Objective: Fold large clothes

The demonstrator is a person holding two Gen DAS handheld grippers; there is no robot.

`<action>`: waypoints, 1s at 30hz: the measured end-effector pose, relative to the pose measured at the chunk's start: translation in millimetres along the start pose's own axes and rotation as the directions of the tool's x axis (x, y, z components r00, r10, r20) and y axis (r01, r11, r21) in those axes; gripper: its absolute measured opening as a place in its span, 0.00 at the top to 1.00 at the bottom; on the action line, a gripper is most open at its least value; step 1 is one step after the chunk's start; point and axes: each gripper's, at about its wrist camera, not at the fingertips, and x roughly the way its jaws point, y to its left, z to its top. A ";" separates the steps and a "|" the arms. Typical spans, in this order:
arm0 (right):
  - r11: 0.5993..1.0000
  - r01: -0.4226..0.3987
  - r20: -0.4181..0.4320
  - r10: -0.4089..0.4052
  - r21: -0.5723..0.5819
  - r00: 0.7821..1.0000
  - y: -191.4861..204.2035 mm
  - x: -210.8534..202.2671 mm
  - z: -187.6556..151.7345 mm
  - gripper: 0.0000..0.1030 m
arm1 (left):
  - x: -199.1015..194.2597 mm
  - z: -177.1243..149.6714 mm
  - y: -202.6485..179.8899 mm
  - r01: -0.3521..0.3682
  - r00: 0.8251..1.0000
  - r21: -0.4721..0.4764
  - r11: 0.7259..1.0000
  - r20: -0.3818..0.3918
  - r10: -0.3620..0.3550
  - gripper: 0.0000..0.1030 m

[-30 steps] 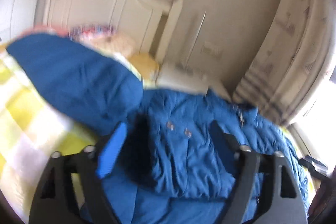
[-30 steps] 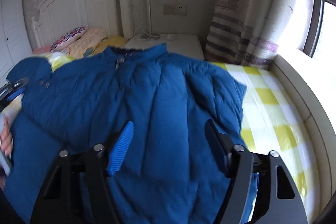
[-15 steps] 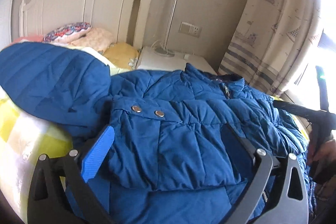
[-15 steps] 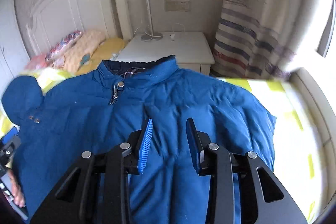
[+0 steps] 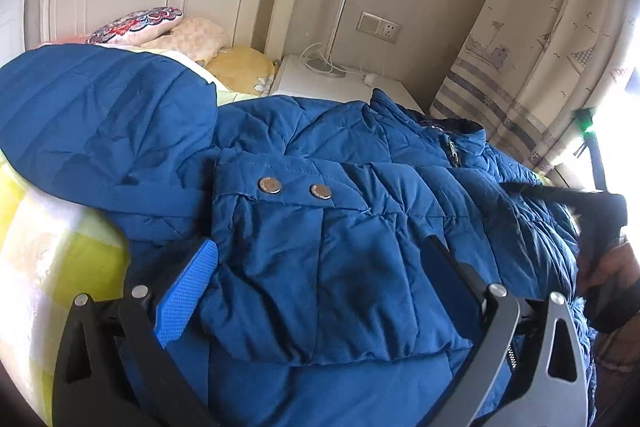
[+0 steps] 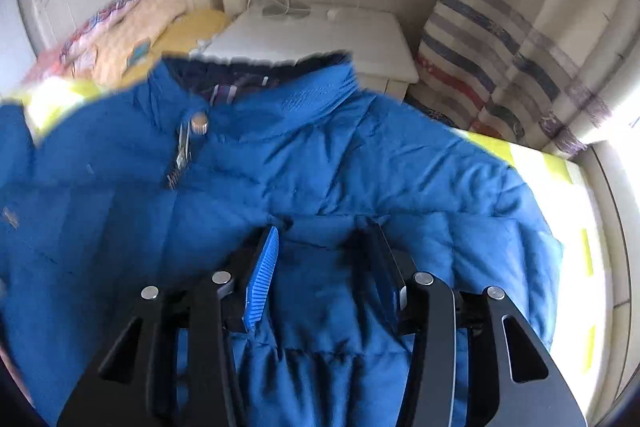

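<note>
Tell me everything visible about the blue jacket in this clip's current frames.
The blue jacket is a quilted, puffy, seemingly nylon coat lying front-up on the yellow checked bedspread, collar toward the nightstand. Its zip is closed to the collar, with one snap beside it. One sleeve is folded across the chest, showing two snaps.

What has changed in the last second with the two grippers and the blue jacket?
The right gripper moved in toward the blue jacket and narrowed from wide open to a smaller gap with padded fabric between its fingers; whether it grips is unclear. The left gripper stayed wide open above the folded sleeve. The jacket stayed spread on the bed.
</note>
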 end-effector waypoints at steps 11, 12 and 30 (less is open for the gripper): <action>0.968 -0.047 0.064 0.033 0.245 0.997 -92.0 -29.3 -34.7 0.17 | 5.3 0.7 4.0 0.010 1.000 -0.014 1.000 -0.028 -0.010 0.02; 0.972 -0.060 0.118 0.034 0.228 0.992 -90.1 -44.7 -43.6 0.16 | 5.7 0.5 4.0 0.009 1.000 -0.013 1.000 -0.030 -0.010 0.02; 0.986 0.097 -0.008 -0.097 0.134 0.995 -58.4 -52.5 -108.9 0.13 | 12.4 1.1 2.9 -0.008 0.998 -0.004 1.000 -0.057 0.008 0.02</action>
